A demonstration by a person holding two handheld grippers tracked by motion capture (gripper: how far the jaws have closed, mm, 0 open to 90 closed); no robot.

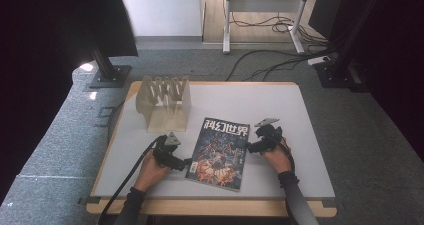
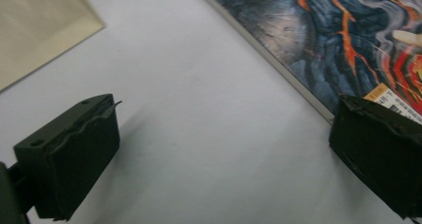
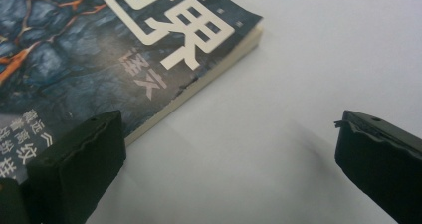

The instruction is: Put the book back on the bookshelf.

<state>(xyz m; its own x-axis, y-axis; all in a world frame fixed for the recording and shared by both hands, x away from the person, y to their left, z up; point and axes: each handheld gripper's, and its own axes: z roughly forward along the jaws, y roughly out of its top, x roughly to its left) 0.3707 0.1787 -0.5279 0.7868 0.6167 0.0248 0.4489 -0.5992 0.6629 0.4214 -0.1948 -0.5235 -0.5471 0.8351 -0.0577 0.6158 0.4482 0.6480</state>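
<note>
Magazine lies flat, cover up, on the white table, slightly skewed, near the person's edge. A gripper flanks it on each side, which looks like setup for a two-sided lift; the wooden slotted rack at the back left is a plausible destination, but that is a guess.

Left gripper: jaws spread wide, nothing between them but bare table. In the left gripper view, the magazine's long edge runs diagonally ahead, and one jaw sits over the cover's corner by the barcode label while the other is well clear on the table. So the gripper straddles that edge rather than pinching it. Cannot tell whether the jaw touches the cover. A corner of the rack shows ahead and off to the far side.

Right gripper: also spread, holding nothing. In the right gripper view the magazine's corner and page block lie just ahead; one jaw overlaps the cover near the printed title, the other is out over the table, well apart from the magazine. Same straddle posture on the opposite side.

Judgement: both grippers are staged at the edges, likely because a thin flat magazine offers no grip from above. Next move probably needs a jaw worked under an edge before closing; the main risk is catching the cover sheet alone and creasing it.
</note>
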